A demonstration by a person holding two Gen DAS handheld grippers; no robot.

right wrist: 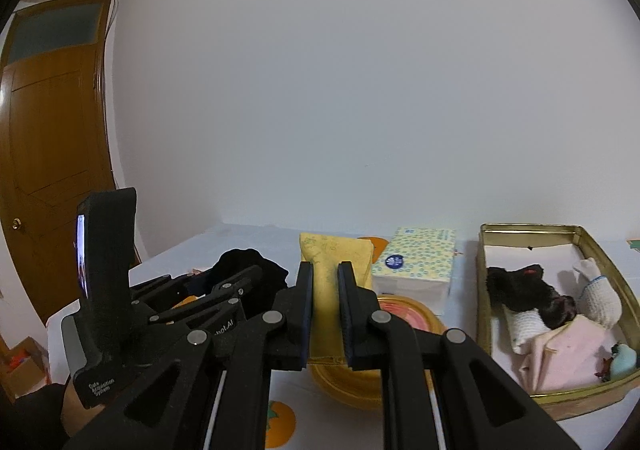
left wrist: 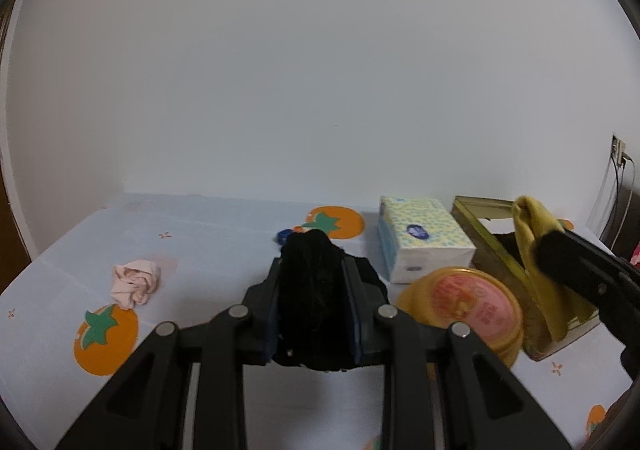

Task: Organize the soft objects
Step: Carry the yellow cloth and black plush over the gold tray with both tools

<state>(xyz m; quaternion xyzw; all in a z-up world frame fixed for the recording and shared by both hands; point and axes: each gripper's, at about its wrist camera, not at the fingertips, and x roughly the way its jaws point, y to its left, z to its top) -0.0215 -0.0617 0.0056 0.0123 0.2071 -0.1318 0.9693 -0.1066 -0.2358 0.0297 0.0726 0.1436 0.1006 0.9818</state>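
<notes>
Task approx. half done: gold tin [right wrist: 530, 236] on the right already holds several soft items, exact no. unclear. Left gripper [left wrist: 314, 270] is clamped on 1 black cloth [left wrist: 312, 290]; right gripper [right wrist: 325, 290] pinches 1 yellow cloth [right wrist: 334, 250], both above the table. 1 pink cloth [left wrist: 134, 282] remains on tablecloth [left wrist: 200, 250], w/ 1 tissue pack [left wrist: 420, 238] nearby.

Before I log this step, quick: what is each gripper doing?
Left gripper: shut on the black cloth.
Right gripper: shut on the yellow cloth.

Persimmon-print table [left wrist: 208, 250]: pink cloth [left wrist: 135, 282], tissue pack [left wrist: 420, 238], gold tin [right wrist: 560, 314], round lid [left wrist: 472, 306].
</notes>
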